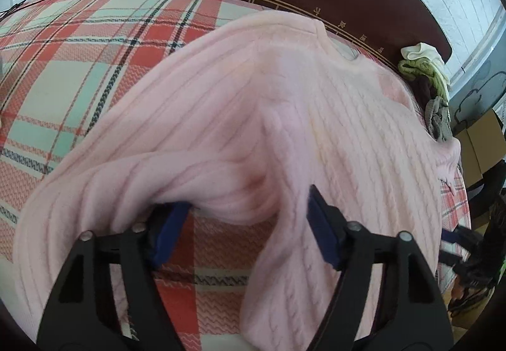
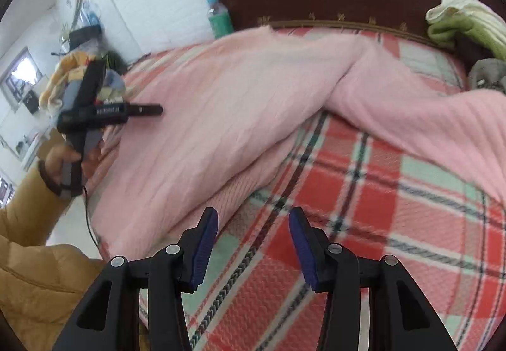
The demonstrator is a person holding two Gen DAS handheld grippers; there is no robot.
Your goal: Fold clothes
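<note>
One pink sweater [image 1: 284,116] sprawls across the plaid bed [image 2: 395,192], soft and floppy; best pinched at its hem. Left gripper [image 1: 243,224] jaws gape around a fold, right gripper [image 2: 253,243] open, empty.

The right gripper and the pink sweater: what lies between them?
Only bare plaid bedspread. In the right wrist view, the right gripper has open jaws holding nothing, and the pink sweater lies just ahead and to its left.
</note>
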